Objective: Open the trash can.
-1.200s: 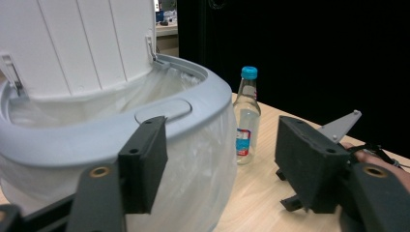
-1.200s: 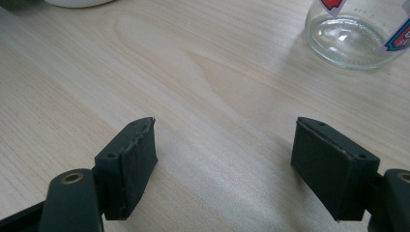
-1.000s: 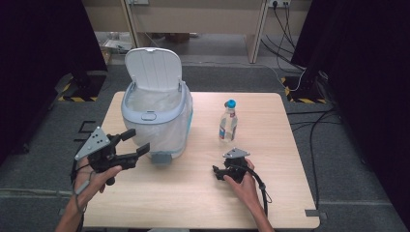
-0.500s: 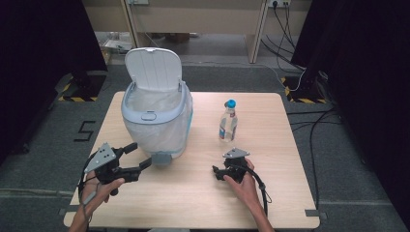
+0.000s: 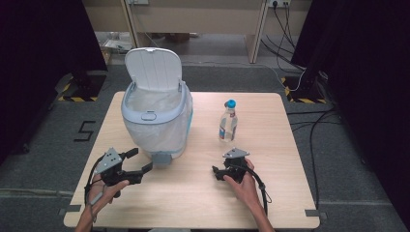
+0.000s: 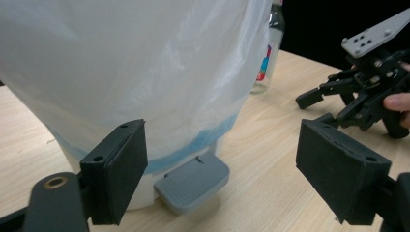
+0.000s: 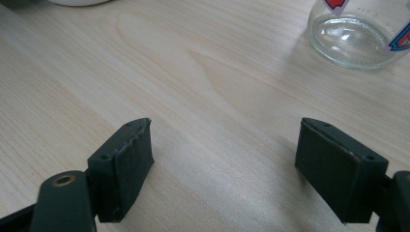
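On the table [image 5: 290, 145], the bin [image 5: 155, 123] stands just ahead of the left gripper [image 5: 136, 161], with its pedal [image 6: 192, 182] low on the side facing that gripper, between and just beyond the parted jaws, and its raised lid [image 5: 153, 69] on the far side. The bottle [image 5: 228, 122] stands upright a little ahead of the right gripper [image 5: 216, 173] and to the right of the bin. The two grippers sit well apart near the table's near edge, the left one before the bin, the right one before the bottle.
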`<action>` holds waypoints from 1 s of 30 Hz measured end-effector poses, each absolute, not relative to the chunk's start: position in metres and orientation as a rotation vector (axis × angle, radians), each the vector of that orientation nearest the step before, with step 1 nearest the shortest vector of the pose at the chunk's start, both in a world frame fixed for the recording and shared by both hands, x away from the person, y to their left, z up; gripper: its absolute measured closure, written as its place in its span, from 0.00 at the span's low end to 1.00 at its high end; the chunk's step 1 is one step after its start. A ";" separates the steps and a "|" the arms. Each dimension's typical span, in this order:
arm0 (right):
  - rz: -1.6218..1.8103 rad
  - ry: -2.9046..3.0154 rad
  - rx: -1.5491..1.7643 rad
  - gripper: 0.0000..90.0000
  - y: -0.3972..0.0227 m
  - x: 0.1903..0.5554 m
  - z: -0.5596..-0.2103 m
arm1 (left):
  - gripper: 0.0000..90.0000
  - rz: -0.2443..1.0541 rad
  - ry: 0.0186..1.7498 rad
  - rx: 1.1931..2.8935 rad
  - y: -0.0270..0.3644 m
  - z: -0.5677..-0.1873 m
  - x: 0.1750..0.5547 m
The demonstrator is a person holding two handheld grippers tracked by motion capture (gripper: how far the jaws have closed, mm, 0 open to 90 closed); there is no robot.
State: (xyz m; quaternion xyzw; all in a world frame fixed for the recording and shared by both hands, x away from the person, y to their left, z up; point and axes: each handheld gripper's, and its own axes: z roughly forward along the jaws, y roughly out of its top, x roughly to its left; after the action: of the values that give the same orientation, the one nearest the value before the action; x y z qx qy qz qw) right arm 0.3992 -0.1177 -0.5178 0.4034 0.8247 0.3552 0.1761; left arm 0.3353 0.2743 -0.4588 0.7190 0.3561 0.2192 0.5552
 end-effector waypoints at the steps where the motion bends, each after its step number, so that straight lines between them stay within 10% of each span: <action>1: 1.006 2.336 1.142 0.23 -0.118 0.399 -0.518 | 0.20 0.518 0.845 1.703 0.275 -0.461 0.336; 30: 1.005 2.337 1.143 0.23 -0.118 0.399 -0.518 | 0.17 0.419 1.109 2.016 0.279 -0.525 0.351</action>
State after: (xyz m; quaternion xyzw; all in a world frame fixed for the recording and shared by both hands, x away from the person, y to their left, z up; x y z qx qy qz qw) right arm 0.3987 -0.1177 -0.5178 0.4033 0.8250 0.3548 0.1756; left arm 0.3511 0.2786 -0.5246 0.7935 0.4366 0.1647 0.3908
